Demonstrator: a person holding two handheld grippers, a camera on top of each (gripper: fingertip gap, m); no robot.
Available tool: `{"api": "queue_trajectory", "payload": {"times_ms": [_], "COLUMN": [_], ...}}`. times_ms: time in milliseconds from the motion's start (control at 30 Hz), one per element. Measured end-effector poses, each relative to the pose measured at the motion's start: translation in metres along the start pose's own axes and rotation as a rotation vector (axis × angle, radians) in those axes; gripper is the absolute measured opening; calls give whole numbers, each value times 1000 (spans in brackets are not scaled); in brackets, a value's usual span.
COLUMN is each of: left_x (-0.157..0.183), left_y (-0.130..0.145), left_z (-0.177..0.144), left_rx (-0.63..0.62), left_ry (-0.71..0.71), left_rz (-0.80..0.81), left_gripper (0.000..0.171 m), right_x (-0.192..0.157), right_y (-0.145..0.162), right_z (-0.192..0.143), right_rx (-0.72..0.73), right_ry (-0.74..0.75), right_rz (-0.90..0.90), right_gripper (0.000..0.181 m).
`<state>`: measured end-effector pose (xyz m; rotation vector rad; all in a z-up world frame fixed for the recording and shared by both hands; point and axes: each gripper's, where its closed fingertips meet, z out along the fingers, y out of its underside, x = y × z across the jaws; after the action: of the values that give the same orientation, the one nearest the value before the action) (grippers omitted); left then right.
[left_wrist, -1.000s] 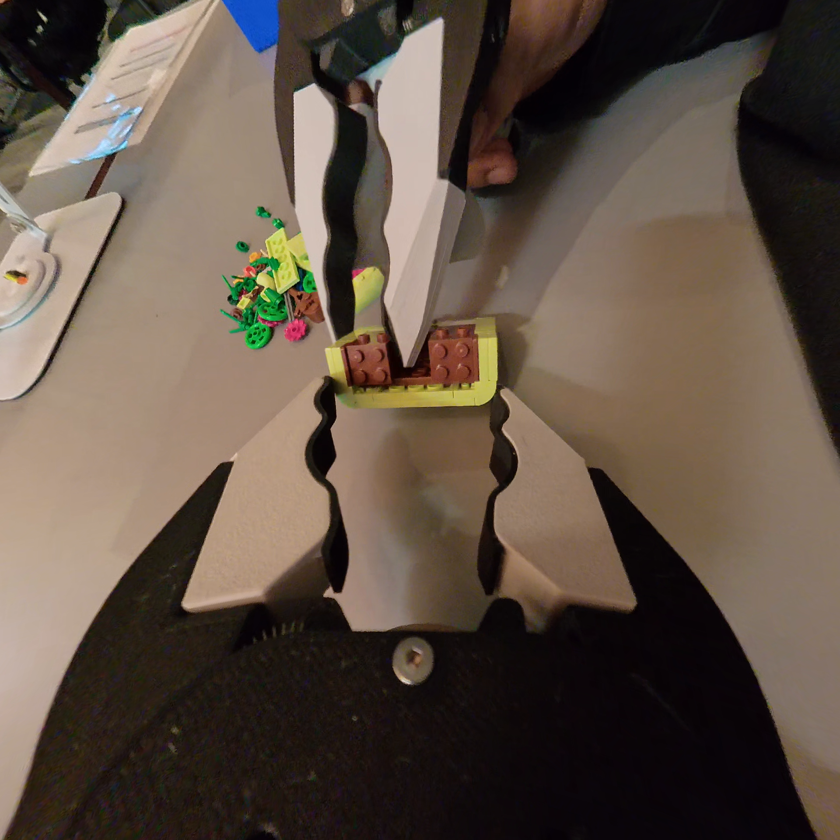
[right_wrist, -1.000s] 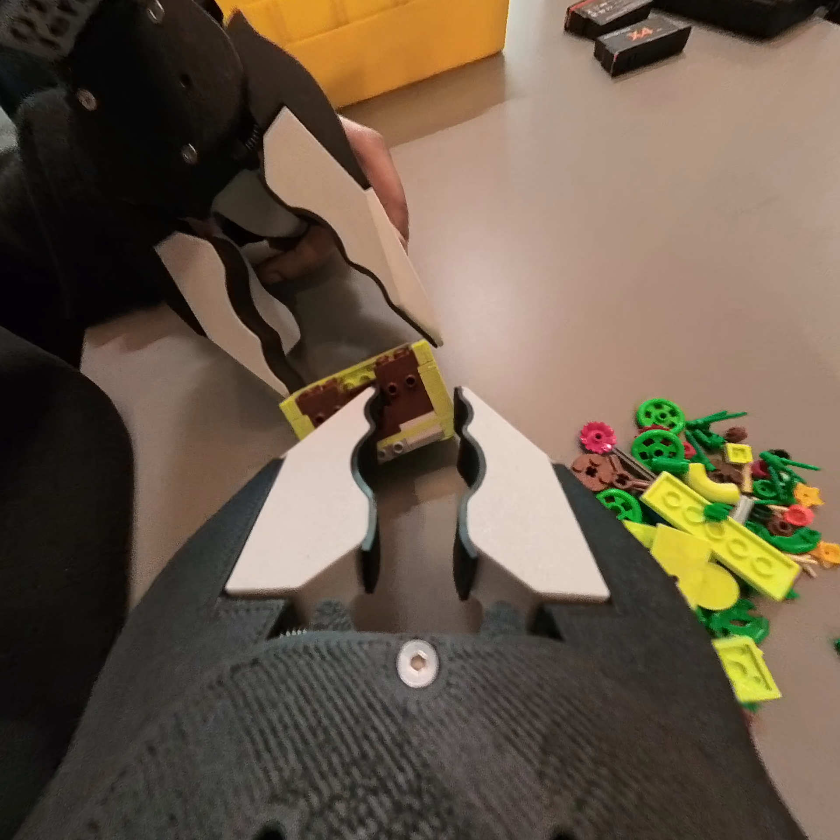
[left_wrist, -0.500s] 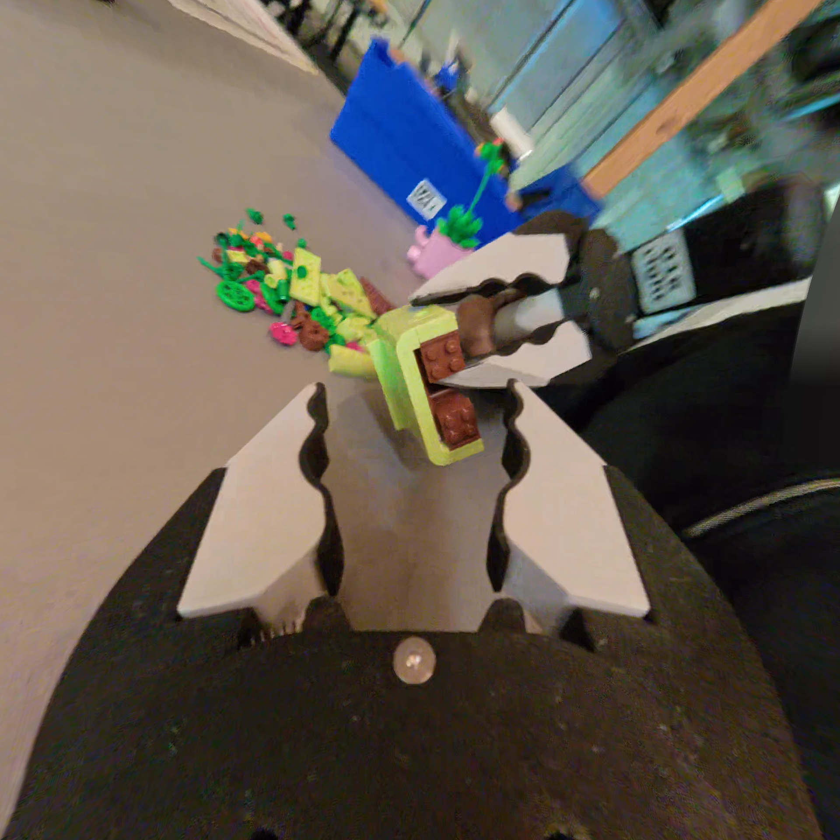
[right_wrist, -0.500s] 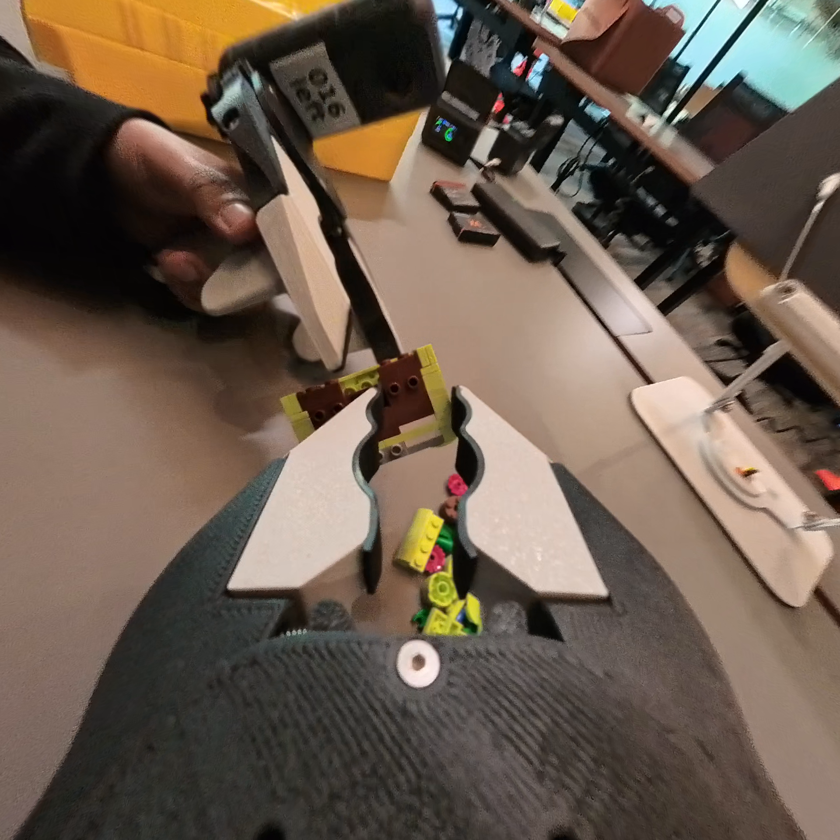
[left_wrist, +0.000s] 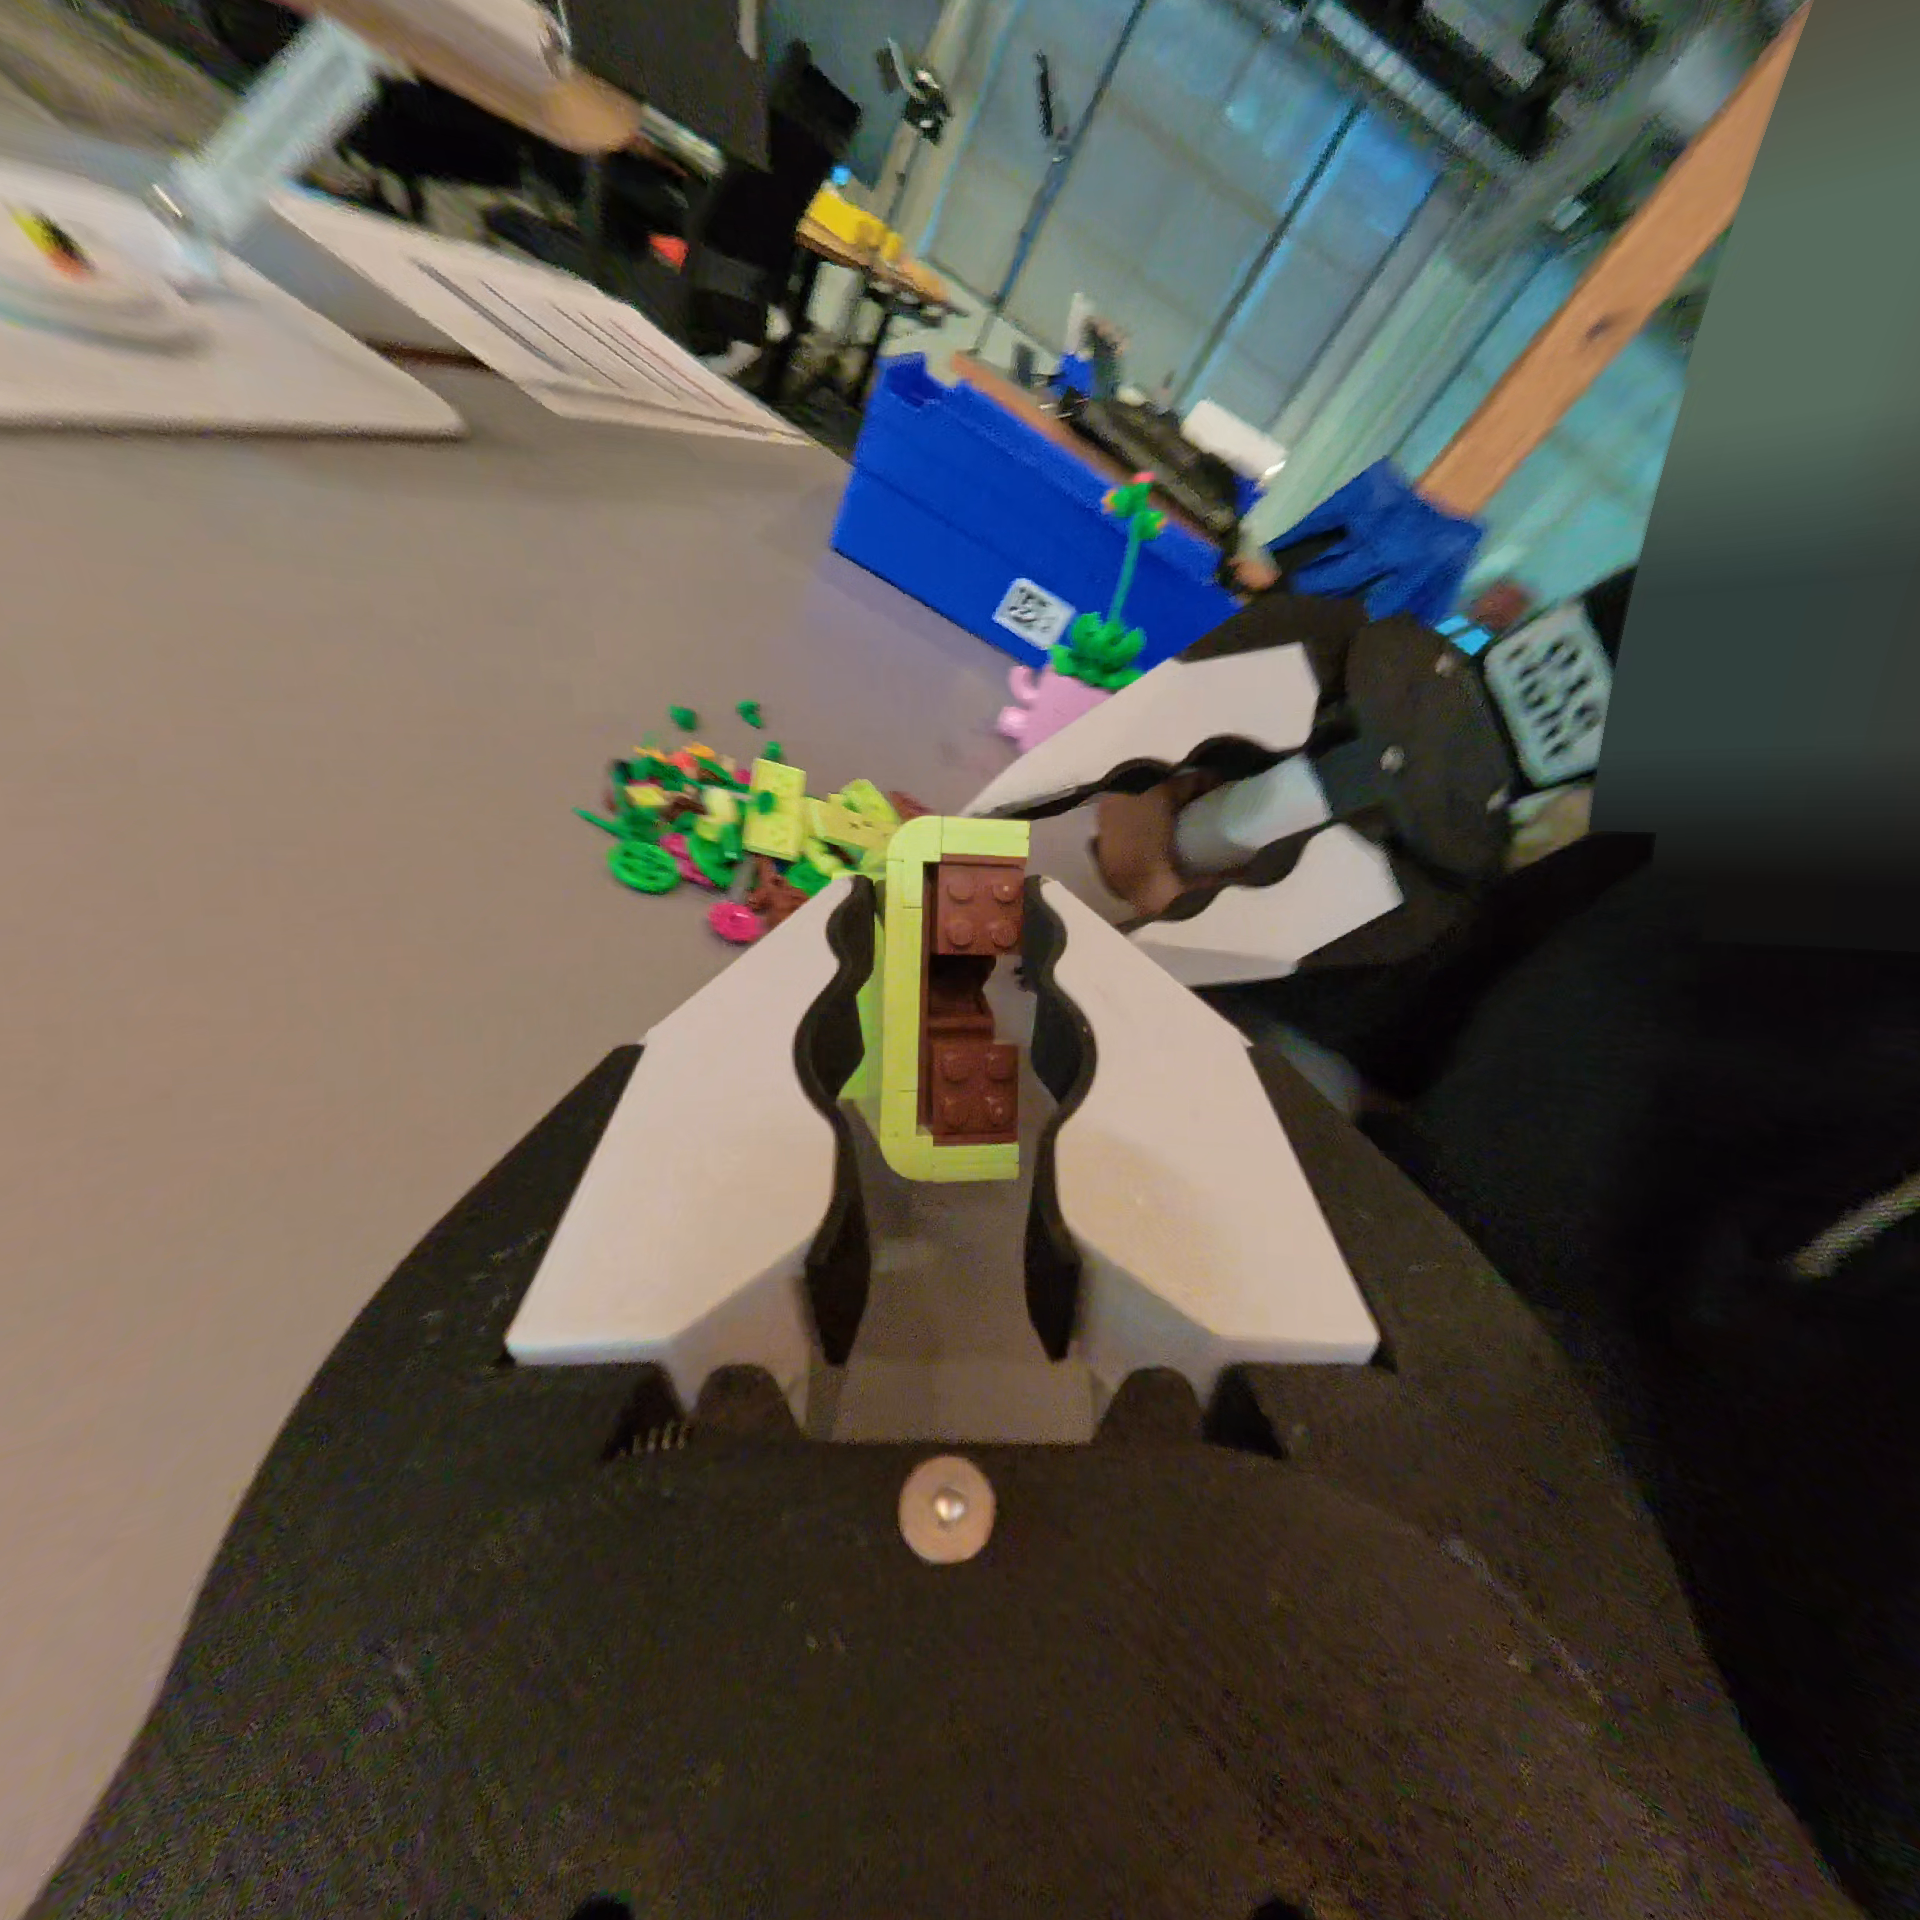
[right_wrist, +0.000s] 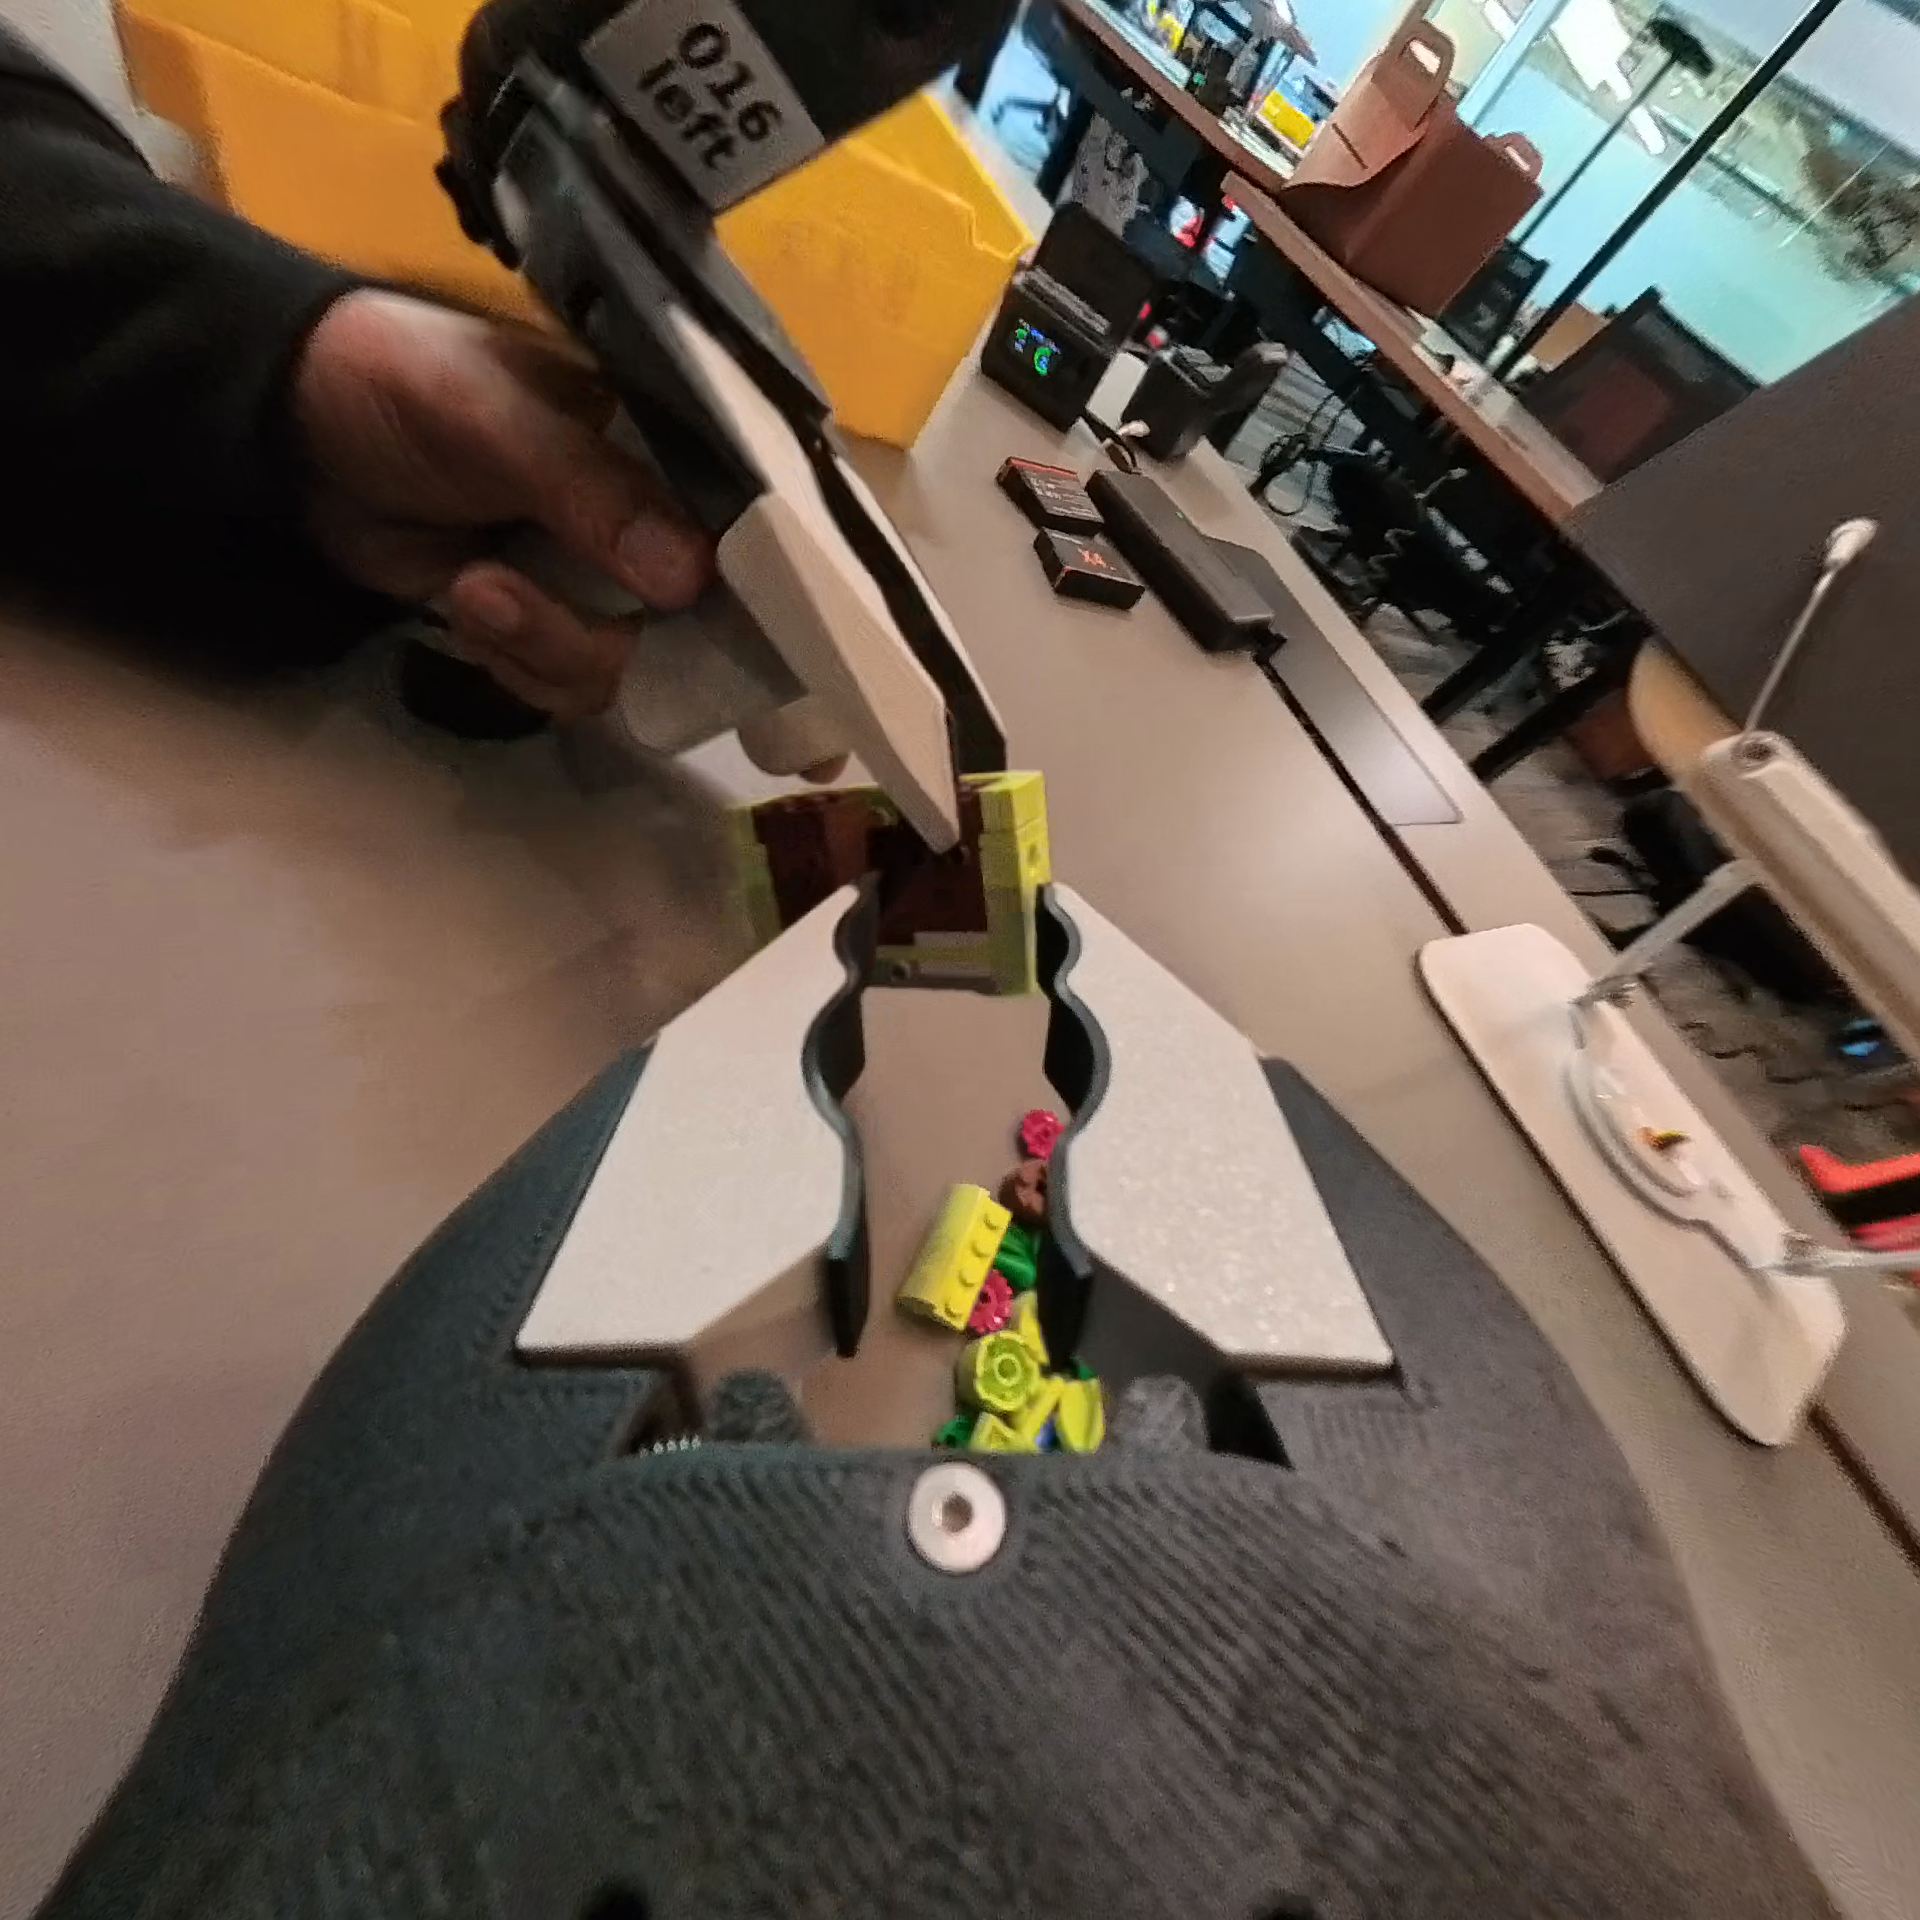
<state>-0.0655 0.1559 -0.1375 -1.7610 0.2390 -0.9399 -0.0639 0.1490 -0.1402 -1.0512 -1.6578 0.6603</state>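
A lime-green and brown brick assembly is held off the grey table, turned on its side. My left gripper is shut on it, pads against its lime wall and its brown bricks. My right gripper is also shut on the assembly, gripping its near end. In the right wrist view the left gripper's fingers come down from the upper left onto the assembly's top, held by a hand. In the left wrist view the right gripper's fingers reach in from the right.
A pile of loose green, lime, pink and brown pieces lies on the table and also shows under my right gripper. A blue bin and a pink pot with a green plant stand beyond. A yellow bin, black boxes and a white lamp base are around. Left and right tips are no more than a few centimetres apart.
The right gripper lifted the assembly off the table and turned it on its side. The left gripper, wide open before, moved in and closed its jaws on the assembly.
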Motion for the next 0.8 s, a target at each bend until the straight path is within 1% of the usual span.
{"api": "queue_trajectory", "payload": {"times_ms": [67,167,233,300,367,500,633,700,800], "left_x": [-6,-9,-8,-5,-2,-2,-1,-3,-8], "left_y": [-2,1,9,17,20,18,19,17,17], "left_z": [-3,-4,-1,2,4,2,1,0,-1], "left_rx": [-17,-81,-137,-176,-193,-177,-186,-180,-201], "left_ry": [-114,-238,-266,-252,-232,-224,-213,-246,-324], "left_rz": [174,417,519,560,569,559,570,631,779], "left_gripper": [23,23,24,24,24,24,24,24,25], "right_x": [4,11,12,10,7,6,-6,-5,2], "right_y": [-3,-7,-8,-8,-6,-7,-12,-9,-4], "right_z": [-3,-8,-9,-9,-9,-11,-14,-12,-10], "right_rx": [46,107,136,142,135,133,142,118,91], "right_ry": [-36,-88,-128,-165,-186,-192,-263,-237,-202], "right_rz": [96,252,323,354,345,303,268,249,278], "right_gripper": [30,28,24,22,23,24,25,23,24]}}
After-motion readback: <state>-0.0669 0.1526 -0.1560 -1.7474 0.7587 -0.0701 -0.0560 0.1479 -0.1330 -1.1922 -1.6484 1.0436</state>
